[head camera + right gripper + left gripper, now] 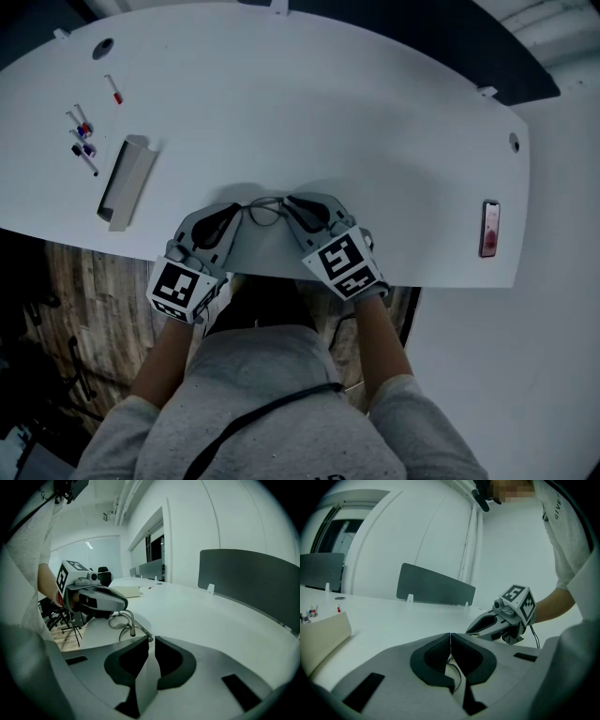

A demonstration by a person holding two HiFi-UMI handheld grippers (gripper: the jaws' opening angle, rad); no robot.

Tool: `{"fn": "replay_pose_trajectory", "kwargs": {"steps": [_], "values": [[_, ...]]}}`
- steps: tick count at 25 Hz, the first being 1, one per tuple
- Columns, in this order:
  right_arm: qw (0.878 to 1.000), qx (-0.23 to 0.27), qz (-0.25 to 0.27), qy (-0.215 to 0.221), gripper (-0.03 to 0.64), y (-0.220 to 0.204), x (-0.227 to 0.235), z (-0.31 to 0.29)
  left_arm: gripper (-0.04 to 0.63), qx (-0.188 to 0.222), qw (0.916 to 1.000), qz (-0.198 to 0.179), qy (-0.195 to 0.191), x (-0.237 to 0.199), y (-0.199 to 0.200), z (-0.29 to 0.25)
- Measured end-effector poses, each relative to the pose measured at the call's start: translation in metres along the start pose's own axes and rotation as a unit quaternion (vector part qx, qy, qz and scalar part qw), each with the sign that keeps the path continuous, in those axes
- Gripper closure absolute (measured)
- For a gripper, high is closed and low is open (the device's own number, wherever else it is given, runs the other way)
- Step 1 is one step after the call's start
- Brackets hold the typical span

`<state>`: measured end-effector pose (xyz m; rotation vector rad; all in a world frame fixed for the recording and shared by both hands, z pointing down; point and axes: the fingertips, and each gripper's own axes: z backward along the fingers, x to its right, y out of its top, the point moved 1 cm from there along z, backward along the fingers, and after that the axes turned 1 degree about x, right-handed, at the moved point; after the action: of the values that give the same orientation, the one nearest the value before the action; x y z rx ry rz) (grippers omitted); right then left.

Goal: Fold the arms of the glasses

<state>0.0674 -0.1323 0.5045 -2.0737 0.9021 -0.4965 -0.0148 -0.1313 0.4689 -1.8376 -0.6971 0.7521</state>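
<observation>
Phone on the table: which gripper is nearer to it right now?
Right. The right gripper is at the glasses, with bare table between it and the phone; the left gripper is on the glasses' far side, further away.

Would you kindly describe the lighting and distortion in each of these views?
Head view: dim, bluish, soft shadow on the table by the glasses. Left gripper view: fisheye bending, black corners, mosaic patch at top. Right gripper view: same bending, glasses sharp.

The glasses [265, 212] look like thin metal wire, the table [328, 112] smooth matt white, the floor [84, 281] wood planking.
</observation>
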Motion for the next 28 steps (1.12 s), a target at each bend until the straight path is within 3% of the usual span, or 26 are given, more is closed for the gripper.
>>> {"fn": "replay_pose_trajectory", "kwargs": {"steps": [18, 28], "values": [[0.998, 0.024, -0.050, -0.041, 0.565, 0.001, 0.013, 0.021, 0.578, 0.037, 0.9984, 0.044, -0.002, -0.006, 0.013, 0.011], [0.995, 0.042, -0.068, -0.059, 0.565, 0.009, 0.007, 0.031, 0.578, 0.051, 0.9977, 0.045, 0.003, -0.007, 0.017, 0.030]]}}
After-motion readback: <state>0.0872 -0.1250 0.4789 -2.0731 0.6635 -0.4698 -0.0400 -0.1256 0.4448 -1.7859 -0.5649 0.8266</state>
